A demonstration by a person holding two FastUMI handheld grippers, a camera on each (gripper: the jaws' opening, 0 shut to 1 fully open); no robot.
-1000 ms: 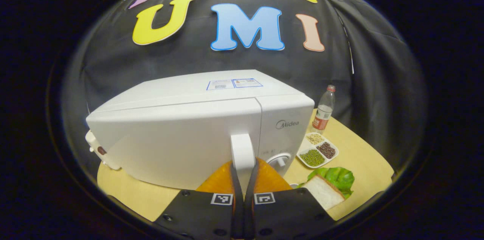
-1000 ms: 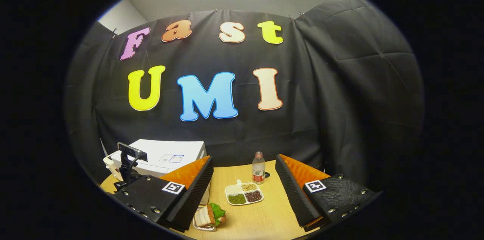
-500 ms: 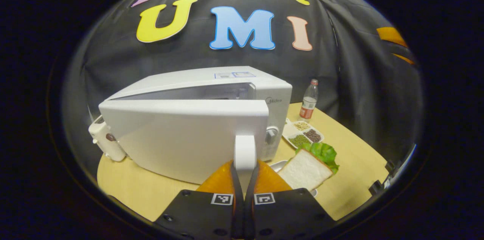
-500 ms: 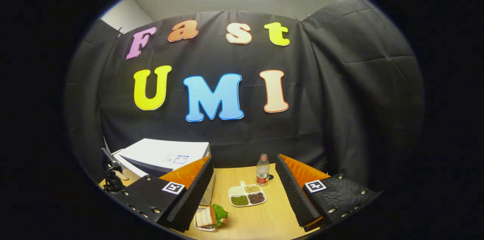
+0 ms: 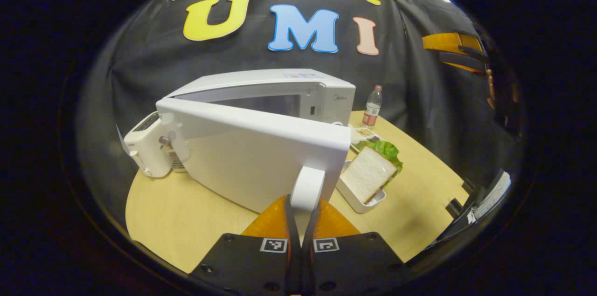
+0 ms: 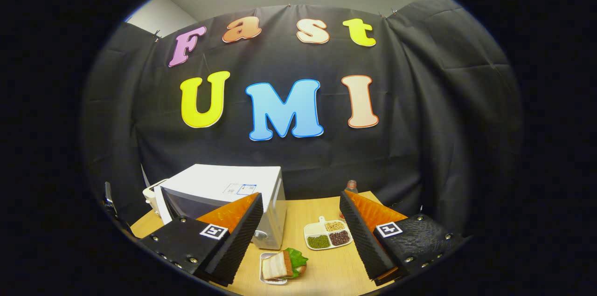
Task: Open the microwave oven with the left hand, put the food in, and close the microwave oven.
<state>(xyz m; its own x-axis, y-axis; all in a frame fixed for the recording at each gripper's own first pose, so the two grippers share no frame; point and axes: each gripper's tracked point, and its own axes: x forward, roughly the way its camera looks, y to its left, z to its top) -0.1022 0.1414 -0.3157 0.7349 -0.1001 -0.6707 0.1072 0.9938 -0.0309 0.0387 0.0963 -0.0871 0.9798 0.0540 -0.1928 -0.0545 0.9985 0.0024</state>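
Standing at the left of the round wooden table, the white microwave oven is showing its door swung partway out, hinged at its left side, with the cavity opening visible behind it. The left gripper is pinching the door's white handle, both fingers pressed against its sides near the free edge of the door.

The food, a sandwich of white bread with green lettuce sticking out, is lying in a shallow white tray on the table just right of the open door. In the right gripper view the same sandwich is sitting in front of the oven, at the table's near edge.

The right gripper is hovering above the table with its jaws spread wide, holding nothing; it is well apart from the sandwich. In the left gripper view it is appearing far off at the upper right.

Beyond the sandwich, a white divided dish is holding green, dark and pale beans in separate compartments. A plastic bottle with a red label is standing upright behind it near the cloth wall. A small white appliance is sitting at the oven's left, beside the door hinge.
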